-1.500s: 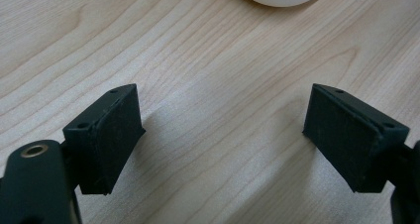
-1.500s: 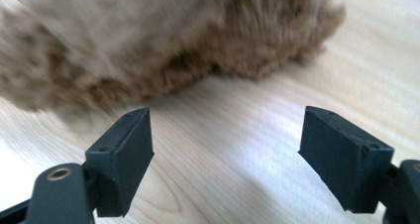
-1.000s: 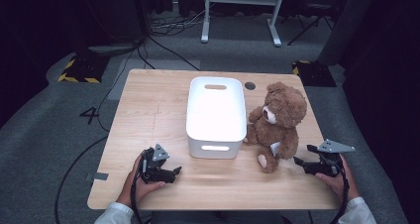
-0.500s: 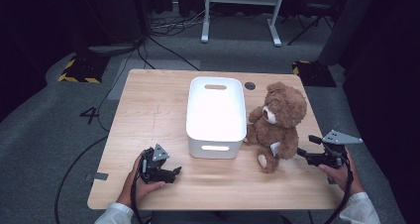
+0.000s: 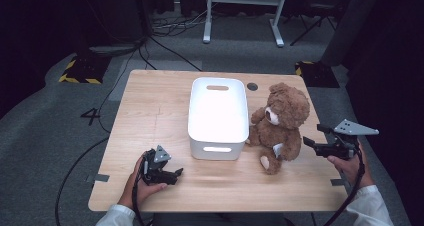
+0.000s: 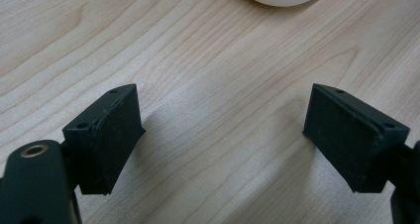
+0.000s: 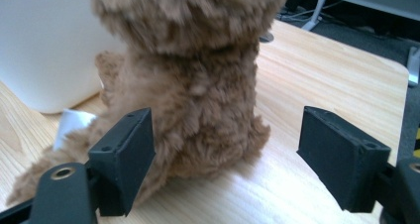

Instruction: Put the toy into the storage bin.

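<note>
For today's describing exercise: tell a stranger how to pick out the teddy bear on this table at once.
Start at the wooden table and find the white bin at its middle. The teddy bear sits upright just right of that bin, its arm close against the bin's side, with the open right gripper near its back. It is the one brown, furry thing there; the rest is hard plastic or wood.

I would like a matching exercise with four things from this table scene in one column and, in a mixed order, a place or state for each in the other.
1. teddy bear
2. white bin
3. left gripper
4. right gripper

a. rests low on the table, jaws open
b. sits upright beside the bin
c. stands at the table's middle
d. raised, open, aimed at the bear

Pairs: 1-b, 2-c, 3-a, 4-d
</note>
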Available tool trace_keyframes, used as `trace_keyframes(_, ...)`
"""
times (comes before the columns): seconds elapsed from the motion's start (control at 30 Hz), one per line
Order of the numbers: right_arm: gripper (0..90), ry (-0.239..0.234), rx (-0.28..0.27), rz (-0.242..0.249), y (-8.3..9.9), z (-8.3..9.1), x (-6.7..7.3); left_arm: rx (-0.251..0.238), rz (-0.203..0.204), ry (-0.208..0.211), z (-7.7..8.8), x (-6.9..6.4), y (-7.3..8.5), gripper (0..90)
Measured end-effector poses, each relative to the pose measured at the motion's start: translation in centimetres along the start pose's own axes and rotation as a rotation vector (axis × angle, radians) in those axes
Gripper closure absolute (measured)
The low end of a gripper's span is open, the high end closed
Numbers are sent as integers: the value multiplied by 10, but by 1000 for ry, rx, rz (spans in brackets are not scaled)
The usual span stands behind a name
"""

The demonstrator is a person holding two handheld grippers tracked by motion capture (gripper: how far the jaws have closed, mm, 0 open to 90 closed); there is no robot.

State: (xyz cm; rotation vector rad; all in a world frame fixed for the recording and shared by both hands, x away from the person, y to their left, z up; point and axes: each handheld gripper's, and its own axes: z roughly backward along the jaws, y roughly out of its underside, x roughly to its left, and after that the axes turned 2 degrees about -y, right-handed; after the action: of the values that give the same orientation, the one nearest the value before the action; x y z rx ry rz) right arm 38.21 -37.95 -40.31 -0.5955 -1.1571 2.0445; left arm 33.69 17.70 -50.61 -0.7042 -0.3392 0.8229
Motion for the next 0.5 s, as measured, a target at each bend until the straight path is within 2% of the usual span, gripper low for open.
trace_keyframes(0.5, 181, -18, -35, 15, -24, -6, 8, 4, 0, 1, 0, 0, 0, 149)
